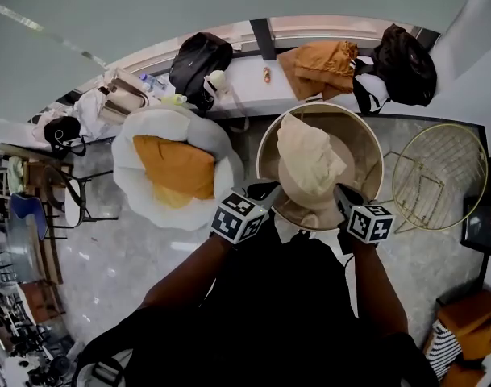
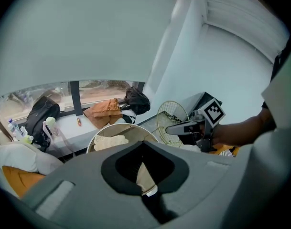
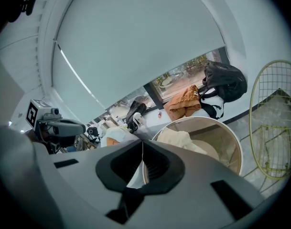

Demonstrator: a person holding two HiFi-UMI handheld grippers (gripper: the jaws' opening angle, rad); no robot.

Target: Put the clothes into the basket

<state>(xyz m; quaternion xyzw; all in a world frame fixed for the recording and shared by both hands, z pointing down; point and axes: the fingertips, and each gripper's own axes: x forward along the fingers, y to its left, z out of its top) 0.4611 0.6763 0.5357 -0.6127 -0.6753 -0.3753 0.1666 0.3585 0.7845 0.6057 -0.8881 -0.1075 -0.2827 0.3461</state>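
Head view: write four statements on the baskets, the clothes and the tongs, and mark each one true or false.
1. A cream cloth lies in the round beige basket. True.
2. The gold wire basket holds an orange garment. False: no garment shows in it; an orange garment lies on the white cushion.
3. Both grippers' tongs stand wide open. False: the left gripper and the right gripper each have their tongs together, with a strip of pale cloth showing between them.
4. A black bag sits on the window ledge. True.
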